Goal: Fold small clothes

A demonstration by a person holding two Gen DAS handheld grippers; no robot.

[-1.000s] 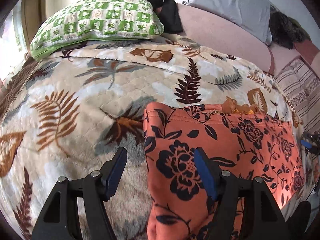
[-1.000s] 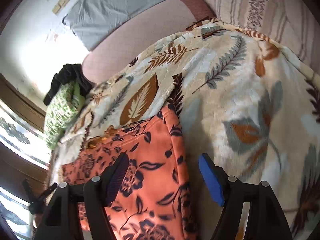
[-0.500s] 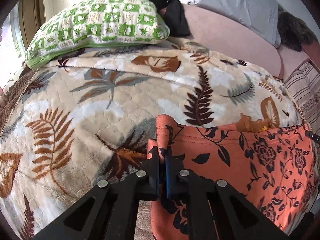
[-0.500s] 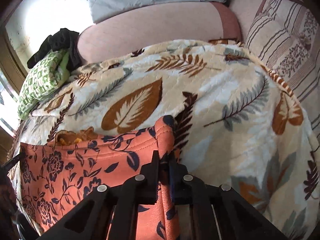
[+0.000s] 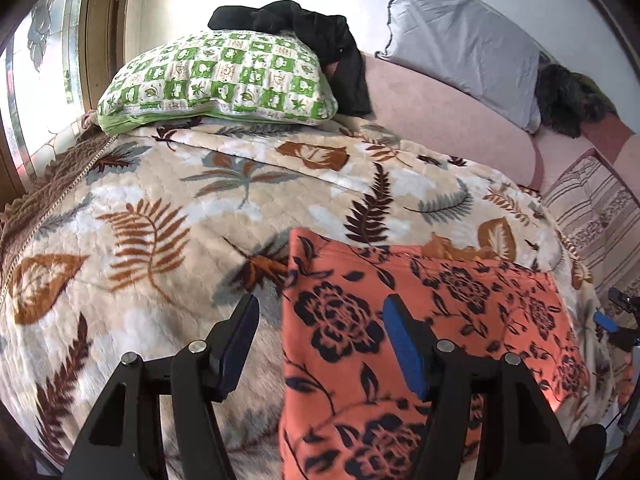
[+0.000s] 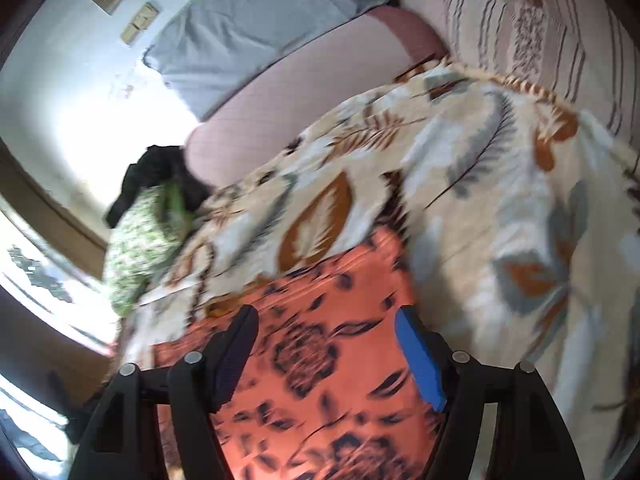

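Now, in the left wrist view, your left claw (image 5: 320, 340) hangs spread over the orange floral garment (image 5: 420, 320), lower centre, on the bed's leaf blanket (image 5: 160, 216). In the blurred right wrist view, your right claw (image 6: 326, 356) is spread too; the cloth looks soft and light, so pinch a hemmed corner.

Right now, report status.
Left gripper open, right gripper open. Orange floral garment flat on leaf blanket, ungripped. Nothing in the way.

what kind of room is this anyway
Most likely a bedroom at home. The orange floral garment lies on a leaf-print blanket spread over a bed, with a green checked pillow and a grey pillow at the far end. Both the left gripper and the right gripper are open.
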